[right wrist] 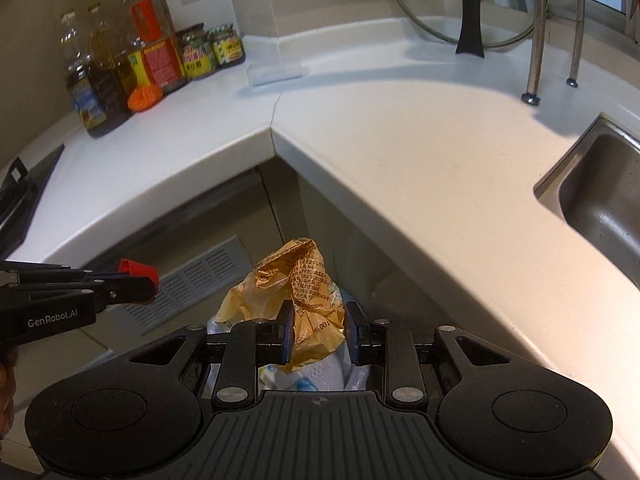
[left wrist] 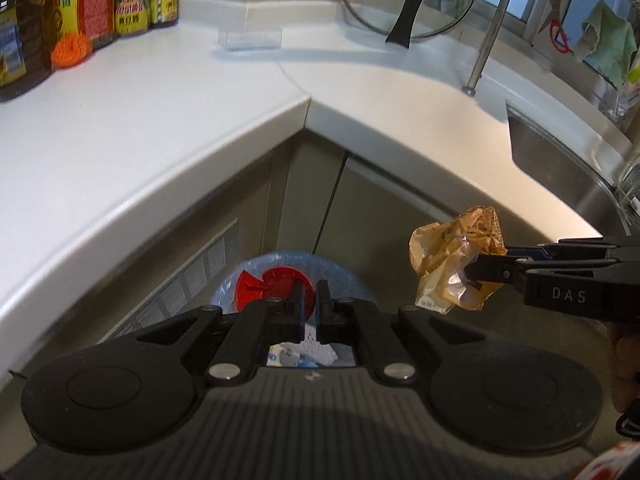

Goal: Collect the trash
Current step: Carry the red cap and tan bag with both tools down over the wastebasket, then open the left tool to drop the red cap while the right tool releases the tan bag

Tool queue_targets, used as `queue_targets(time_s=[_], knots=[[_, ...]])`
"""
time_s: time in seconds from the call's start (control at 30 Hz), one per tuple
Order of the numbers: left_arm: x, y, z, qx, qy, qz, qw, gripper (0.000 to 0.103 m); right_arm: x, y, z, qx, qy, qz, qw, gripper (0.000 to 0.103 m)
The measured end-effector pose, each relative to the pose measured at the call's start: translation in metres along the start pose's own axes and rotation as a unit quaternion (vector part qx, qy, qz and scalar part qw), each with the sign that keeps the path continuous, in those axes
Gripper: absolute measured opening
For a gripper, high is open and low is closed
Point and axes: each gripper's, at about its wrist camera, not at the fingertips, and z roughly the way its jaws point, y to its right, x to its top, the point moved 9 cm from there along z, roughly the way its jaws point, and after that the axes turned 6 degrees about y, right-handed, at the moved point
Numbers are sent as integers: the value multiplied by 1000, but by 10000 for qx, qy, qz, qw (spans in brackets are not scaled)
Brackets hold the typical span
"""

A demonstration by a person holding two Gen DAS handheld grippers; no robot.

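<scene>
Left gripper (left wrist: 308, 308): its fingers are clamping a red cap (left wrist: 276, 286) above the bin (left wrist: 240, 280).
Right gripper (right wrist: 318, 334): its fingers are pinching a crumpled orange wrapper (right wrist: 298, 292), which is hanging over the bin's mouth, below the bench (right wrist: 400, 140) edge.
Risk: the light wrapper is likely to drift past the rim; the cap may bounce out.

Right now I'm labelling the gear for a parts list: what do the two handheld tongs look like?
Both are matte black plastic. The left tongs have two round side discs, a ribbed grey body, silver rivets, blue-edged pads and white "GenRobot.AI" lettering, seen from the right wrist. The right tongs match, with "DAS" printed on the side.
</scene>
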Motion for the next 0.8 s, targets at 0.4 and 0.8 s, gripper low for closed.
queue_targets(time_s=[0.4, 0.8], knots=[[-45, -14, 29, 217, -533, -262, 9980, 3, -40, -5, 33, 233, -526, -37, 9983, 26], [-65, -24, 64, 281, -806, -360, 9957, 3, -57, 7, 71, 156, -741, 60, 9971, 26]])
